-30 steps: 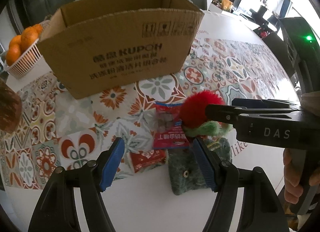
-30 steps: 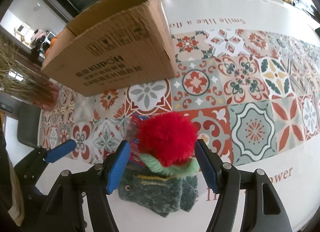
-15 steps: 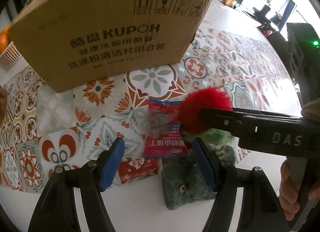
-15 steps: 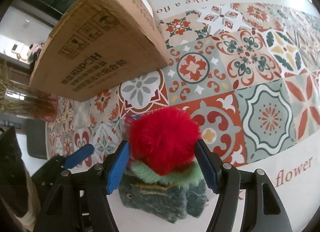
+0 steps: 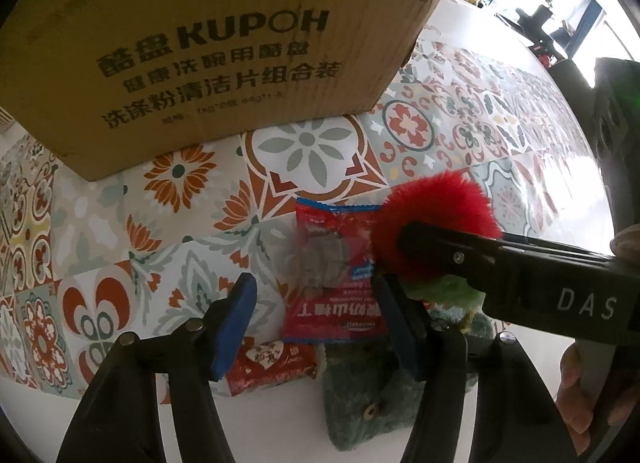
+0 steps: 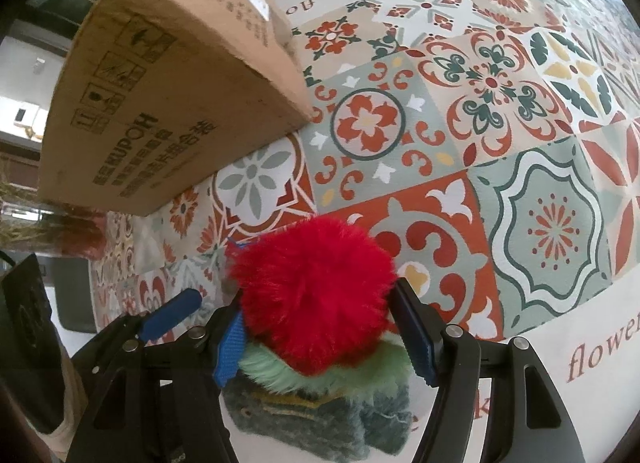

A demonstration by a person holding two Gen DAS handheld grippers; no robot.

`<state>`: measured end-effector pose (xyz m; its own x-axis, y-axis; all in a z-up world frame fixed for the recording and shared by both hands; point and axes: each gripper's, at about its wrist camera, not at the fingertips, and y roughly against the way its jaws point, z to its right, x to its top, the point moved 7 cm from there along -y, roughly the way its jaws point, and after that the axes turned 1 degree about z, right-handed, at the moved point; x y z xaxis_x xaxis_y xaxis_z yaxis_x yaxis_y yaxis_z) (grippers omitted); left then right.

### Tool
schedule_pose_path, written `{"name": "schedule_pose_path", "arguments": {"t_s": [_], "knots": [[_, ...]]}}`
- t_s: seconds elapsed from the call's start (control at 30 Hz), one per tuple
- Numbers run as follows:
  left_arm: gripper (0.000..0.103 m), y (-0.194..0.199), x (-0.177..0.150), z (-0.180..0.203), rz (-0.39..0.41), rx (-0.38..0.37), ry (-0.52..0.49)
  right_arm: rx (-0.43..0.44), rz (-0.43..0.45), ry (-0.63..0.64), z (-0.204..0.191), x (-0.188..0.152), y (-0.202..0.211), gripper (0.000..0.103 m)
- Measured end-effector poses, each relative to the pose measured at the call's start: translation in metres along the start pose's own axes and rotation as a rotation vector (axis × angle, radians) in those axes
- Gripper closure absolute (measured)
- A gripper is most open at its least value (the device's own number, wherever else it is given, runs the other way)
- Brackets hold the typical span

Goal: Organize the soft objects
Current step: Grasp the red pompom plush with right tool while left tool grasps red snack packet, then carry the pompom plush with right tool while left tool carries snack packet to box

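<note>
A fluffy red pom-pom toy point(image 6: 316, 299) with a light green fur base point(image 6: 320, 375) sits on a dark green felt pouch point(image 6: 316, 423). My right gripper point(image 6: 320, 339) is open, its blue pads on either side of the red toy. In the left wrist view the red toy point(image 5: 436, 207) lies right of a red and blue snack packet point(image 5: 336, 279). My left gripper point(image 5: 312, 323) is open around the packet's lower part, just above it. A small red sachet point(image 5: 272, 363) and the green pouch point(image 5: 360, 403) lie below.
A brown cardboard box point(image 5: 208, 43) printed KUPOH stands just behind the objects; it also shows in the right wrist view point(image 6: 160, 95). The table has a patterned tile cloth point(image 6: 520, 143). The right gripper's black body point(image 5: 540, 283) crosses the left view.
Both grippers have moved forward and lower toward the objects and the box. The right gripper's pads now flank the red toy more closely. Nothing has been picked up.
</note>
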<state>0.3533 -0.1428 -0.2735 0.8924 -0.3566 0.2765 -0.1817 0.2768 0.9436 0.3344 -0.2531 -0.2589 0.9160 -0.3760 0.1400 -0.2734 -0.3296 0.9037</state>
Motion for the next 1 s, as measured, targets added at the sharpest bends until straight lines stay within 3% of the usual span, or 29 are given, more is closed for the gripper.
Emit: {"name": "schedule_pose_path", "arguments": {"t_s": [0.3, 0.4, 0.57, 1.0], "knots": [[0.049, -0.019, 0.005, 0.006, -0.027, 0.0, 0.019, -0.004, 0.019, -0.024, 0.007, 0.009, -0.004, 0.036], [0.055, -0.023, 0.006, 0.008, -0.034, 0.001, 0.021, -0.014, 0.025, -0.005, 0.007, 0.01, -0.003, 0.04], [0.062, -0.029, 0.011, 0.013, -0.027, -0.006, 0.02, -0.007, 0.031, -0.004, 0.004, 0.008, -0.004, 0.056], [0.066, -0.01, -0.001, -0.008, 0.028, -0.029, 0.073, -0.026, 0.089, 0.036, -0.005, 0.0, 0.008, 0.063]]}}
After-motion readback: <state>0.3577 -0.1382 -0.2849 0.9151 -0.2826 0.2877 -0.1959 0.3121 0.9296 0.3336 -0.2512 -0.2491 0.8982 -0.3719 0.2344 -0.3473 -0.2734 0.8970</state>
